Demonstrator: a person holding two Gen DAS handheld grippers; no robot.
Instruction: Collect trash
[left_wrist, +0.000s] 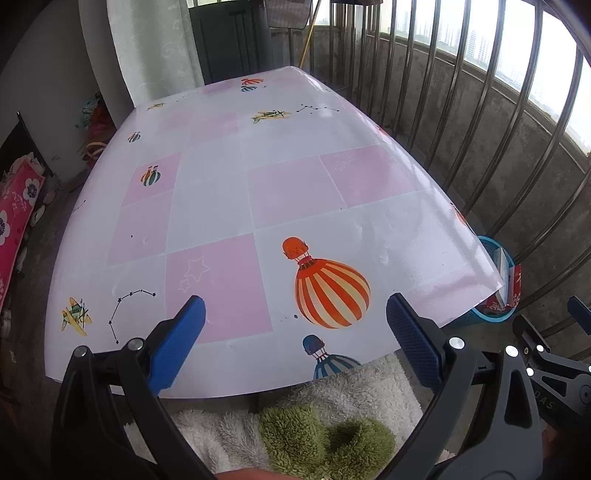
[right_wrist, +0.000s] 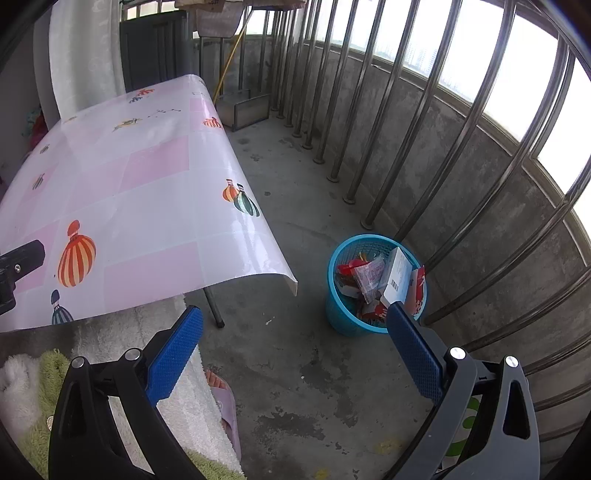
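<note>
- My left gripper (left_wrist: 295, 325) hangs over the near edge of the table (left_wrist: 221, 206), its blue fingers (left_wrist: 177, 343) spread wide with nothing between them.
- The table wears a glossy cloth of pink and white squares, printed with striped hot-air balloons, small planes and dotted star lines.
- My right gripper (right_wrist: 295, 347) sits over the concrete floor (right_wrist: 295, 369), its fingers (right_wrist: 173, 354) likewise spread wide and holding nothing.
- The trash (right_wrist: 376, 280) lies in a blue mesh basket (right_wrist: 340, 310), at about 1 o'clock from the right gripper and just past its right fingertip.
- The trash looks like a loose heap: a white box with a barcode standing tilted, a clear pinkish wrapper, and red packets beneath and beside them.
- The basket stands on the floor just beside the steel railing bars (right_wrist: 424, 147), apart from the table's corner, which lies at its 9 o'clock.
- From the left wrist view, only the basket's rim (left_wrist: 495, 317) peeks out past the table's right corner, at about 3 o'clock.
- Fleecy white and green cloth (left_wrist: 314, 435) shows below the left gripper, at 6 o'clock.
</note>
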